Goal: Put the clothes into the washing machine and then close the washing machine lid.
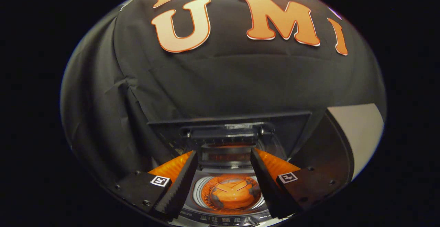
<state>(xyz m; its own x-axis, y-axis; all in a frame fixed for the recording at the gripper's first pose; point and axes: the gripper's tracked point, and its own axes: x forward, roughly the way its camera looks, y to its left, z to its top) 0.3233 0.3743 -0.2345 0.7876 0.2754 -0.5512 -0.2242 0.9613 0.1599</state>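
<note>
Your black serrated-finger gripper (225,185) stands wide apart, holding nothing. Between and beyond the fingers, an orange garment (232,194) lies bunched in the drum of the grey top-loading washing machine (220,216); no long axis discernible. Loading appears done. Its dark hinged lid (227,124) stands raised at the rear edge, yet to close.

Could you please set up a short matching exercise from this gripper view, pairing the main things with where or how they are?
Things:
1. washing machine lid
2. drum
3. gripper
4. control panel

States:
A. jaws spread apart, holding nothing
B. raised, standing up behind the opening
C. a strip at the machine's near edge, below the drum
D. open from above, glowing orange, seen between the jaws

Pairs: 1-B, 2-D, 3-A, 4-C
</note>
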